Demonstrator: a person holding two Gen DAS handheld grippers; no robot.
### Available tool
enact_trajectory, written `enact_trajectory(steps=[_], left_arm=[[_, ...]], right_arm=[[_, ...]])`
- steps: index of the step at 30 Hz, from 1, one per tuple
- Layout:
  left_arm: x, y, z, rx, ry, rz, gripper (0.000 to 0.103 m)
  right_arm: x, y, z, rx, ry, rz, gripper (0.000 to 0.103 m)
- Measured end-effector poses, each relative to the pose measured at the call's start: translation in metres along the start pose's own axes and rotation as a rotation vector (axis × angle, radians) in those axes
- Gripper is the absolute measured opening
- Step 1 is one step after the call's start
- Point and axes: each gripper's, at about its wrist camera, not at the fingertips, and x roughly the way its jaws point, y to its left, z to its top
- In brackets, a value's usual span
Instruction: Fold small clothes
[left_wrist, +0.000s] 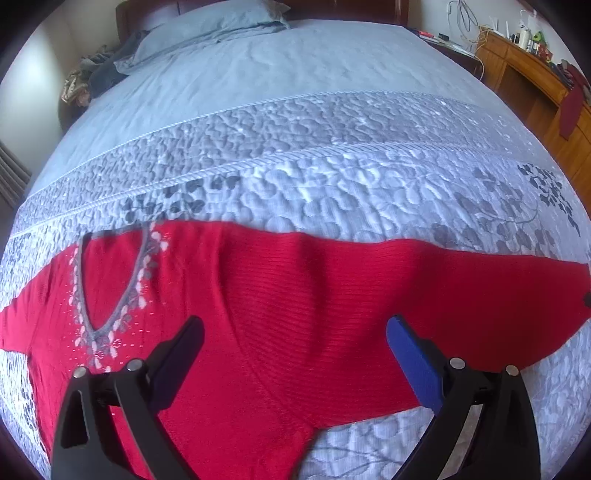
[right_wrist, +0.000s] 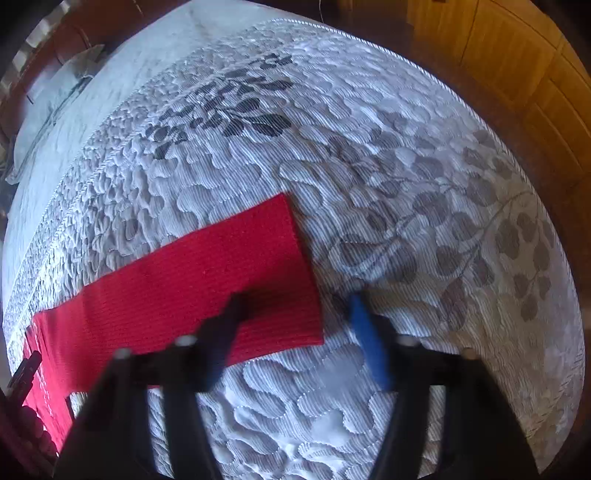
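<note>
A red knitted sweater (left_wrist: 280, 306) lies spread flat on the quilted bed, with a grey and white embroidered V-neck (left_wrist: 110, 288) at the left and a sleeve stretched out to the right. My left gripper (left_wrist: 295, 332) is open and empty, hovering over the sweater's chest and armpit. In the right wrist view the sweater's sleeve (right_wrist: 192, 288) ends in a straight cuff edge. My right gripper (right_wrist: 295, 306) is open and empty, straddling the cuff's near corner; its left finger is over the red cloth and its blue-padded right finger (right_wrist: 365, 332) is over the quilt.
The bed has a grey-blue quilt with leaf patterns (left_wrist: 332, 184) and pillows (left_wrist: 207, 33) at the headboard. A pile of clothes (left_wrist: 85, 81) sits at the bed's far left. A wooden dresser (left_wrist: 535, 92) stands at the right; wooden furniture (right_wrist: 517, 55) borders the bed.
</note>
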Motion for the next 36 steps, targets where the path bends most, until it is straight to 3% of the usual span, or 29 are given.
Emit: enact_trajectory(steps=[1, 3, 6, 11, 16, 19, 20, 22, 31, 36], left_arm=[[0.000, 0.004, 0.000, 0.000, -0.002, 0.007, 0.099], [-0.003, 0.019, -0.001, -0.001, -0.007, 0.025, 0.099], [-0.006, 0.051, -0.005, -0.021, -0.005, 0.054, 0.099], [-0.014, 0.110, -0.015, -0.078, 0.006, 0.096, 0.099], [-0.024, 0.155, -0.024, -0.125, 0.004, 0.104, 0.099], [-0.026, 0.163, -0.028, -0.133, 0.014, 0.072, 0.099], [-0.026, 0.163, -0.028, -0.131, 0.019, 0.054, 0.099], [-0.026, 0.155, -0.031, -0.116, 0.029, -0.001, 0.099], [-0.002, 0.054, -0.023, -0.008, 0.140, -0.314, 0.095], [0.026, 0.022, -0.007, 0.022, 0.195, -0.292, 0.082]], right_arm=[[-0.004, -0.001, -0.002, 0.032, 0.010, 0.066, 0.008], [-0.012, 0.001, -0.005, 0.059, -0.001, 0.149, 0.007], [-0.030, 0.029, -0.016, 0.002, -0.041, 0.198, 0.007], [-0.050, 0.131, -0.052, -0.206, -0.053, 0.307, 0.007], [-0.034, 0.254, -0.098, -0.398, 0.029, 0.439, 0.007], [-0.016, 0.298, -0.125, -0.456, 0.074, 0.395, 0.033], [-0.016, 0.299, -0.129, -0.450, 0.072, 0.406, 0.043], [-0.019, 0.289, -0.135, -0.416, 0.069, 0.428, 0.041], [-0.027, 0.196, -0.180, -0.225, -0.072, 0.264, 0.042], [-0.017, 0.171, -0.199, -0.138, -0.126, 0.336, 0.042]])
